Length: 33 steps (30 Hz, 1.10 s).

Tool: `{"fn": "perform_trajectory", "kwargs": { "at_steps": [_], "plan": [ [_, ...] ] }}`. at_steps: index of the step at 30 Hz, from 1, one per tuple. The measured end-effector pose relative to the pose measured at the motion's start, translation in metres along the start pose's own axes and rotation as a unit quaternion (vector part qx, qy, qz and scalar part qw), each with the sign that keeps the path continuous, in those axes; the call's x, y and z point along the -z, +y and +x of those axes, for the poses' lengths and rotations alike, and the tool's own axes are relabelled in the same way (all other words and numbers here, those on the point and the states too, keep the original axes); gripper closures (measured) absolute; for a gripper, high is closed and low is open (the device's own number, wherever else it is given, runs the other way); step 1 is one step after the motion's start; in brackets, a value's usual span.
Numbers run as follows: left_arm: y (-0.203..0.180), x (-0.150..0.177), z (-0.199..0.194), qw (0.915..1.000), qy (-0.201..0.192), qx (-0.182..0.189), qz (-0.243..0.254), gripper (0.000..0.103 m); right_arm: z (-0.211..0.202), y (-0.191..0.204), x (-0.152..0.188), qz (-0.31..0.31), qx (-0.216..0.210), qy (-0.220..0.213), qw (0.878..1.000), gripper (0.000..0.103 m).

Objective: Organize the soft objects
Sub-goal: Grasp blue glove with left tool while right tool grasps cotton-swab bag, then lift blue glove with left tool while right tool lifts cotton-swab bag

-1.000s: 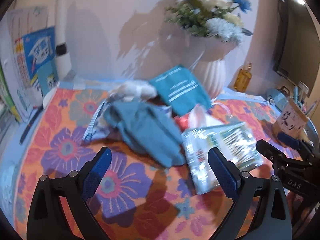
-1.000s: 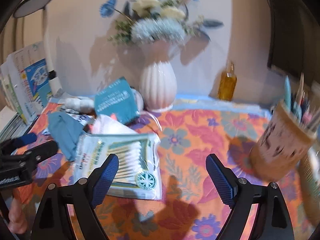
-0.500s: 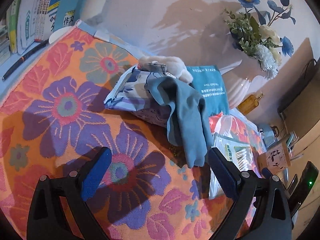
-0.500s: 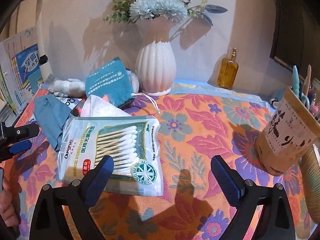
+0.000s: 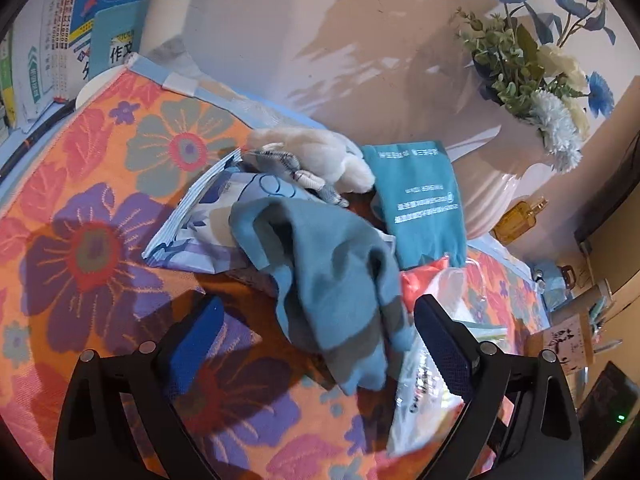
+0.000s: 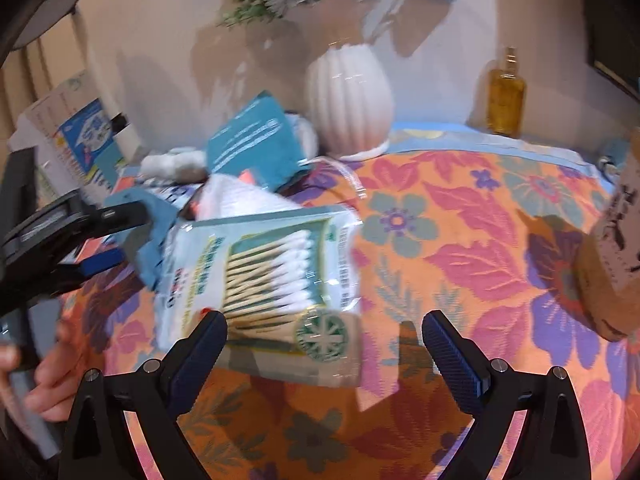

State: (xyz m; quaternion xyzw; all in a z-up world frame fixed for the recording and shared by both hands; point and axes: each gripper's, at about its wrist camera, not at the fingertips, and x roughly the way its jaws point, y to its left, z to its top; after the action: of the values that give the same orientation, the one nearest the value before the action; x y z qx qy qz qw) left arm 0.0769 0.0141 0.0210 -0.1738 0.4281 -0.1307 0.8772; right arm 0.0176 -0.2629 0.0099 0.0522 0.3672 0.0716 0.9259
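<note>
A blue-grey cloth (image 5: 332,280) lies crumpled over a blue-and-white patterned packet (image 5: 200,232) on the floral tablecloth (image 5: 80,248). My left gripper (image 5: 318,312) straddles the cloth's near end. Its jaws are closing, and the pads stand clear of the fabric. Behind the cloth lie a white plush toy (image 5: 320,156) and a teal pouch (image 5: 420,200). In the right wrist view a clear bag of cotton swabs (image 6: 272,276) lies in front of my right gripper (image 6: 324,320), which is open, the bag's near edge between its fingers. My left gripper (image 6: 132,236) shows at the left.
A white ribbed vase (image 6: 348,100) with flowers stands at the back, an amber bottle (image 6: 506,92) to its right. A brown pen holder (image 6: 612,272) is at the right edge. Books (image 5: 80,20) lean at the back left. A hand (image 6: 48,380) holds the left gripper.
My left gripper rolled and moved in on the blue-grey cloth, which now lies between its fingers. My right gripper dipped closer to the cotton swab bag and its jaws widened.
</note>
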Motion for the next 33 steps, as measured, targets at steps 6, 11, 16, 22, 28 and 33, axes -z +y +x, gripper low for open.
{"fn": "perform_trajectory", "kwargs": {
  "at_steps": [6, 11, 16, 22, 28, 33],
  "plan": [
    [-0.001, 0.007, -0.001, 0.9995, -0.006, -0.001, 0.03, 0.068, -0.007, 0.024, 0.008, -0.058, -0.042, -0.006, 0.997, 0.005],
    [-0.001, 0.012, -0.018, 0.9989, -0.022, -0.01, 0.041, 0.077, -0.032, 0.055, 0.032, -0.095, -0.089, -0.018, 0.991, 0.005],
    [0.009, 0.006, -0.028, 0.9991, -0.036, 0.001, 0.022, 0.077, -0.057, 0.099, 0.064, -0.17, -0.146, 0.011, 0.975, 0.005],
    [0.013, 0.004, -0.036, 0.9988, -0.043, 0.018, 0.013, 0.077, -0.071, 0.113, 0.069, -0.24, -0.04, -0.011, 0.97, 0.005],
    [0.014, 0.003, -0.038, 0.9987, -0.047, 0.016, 0.012, 0.077, -0.033, 0.077, 0.003, -0.217, -0.021, 0.002, 0.976, 0.005],
    [0.017, 0.001, -0.036, 0.9988, -0.045, 0.018, 0.008, 0.077, 0.014, 0.046, -0.032, -0.123, -0.071, 0.049, 0.989, 0.005]
  ]
}}
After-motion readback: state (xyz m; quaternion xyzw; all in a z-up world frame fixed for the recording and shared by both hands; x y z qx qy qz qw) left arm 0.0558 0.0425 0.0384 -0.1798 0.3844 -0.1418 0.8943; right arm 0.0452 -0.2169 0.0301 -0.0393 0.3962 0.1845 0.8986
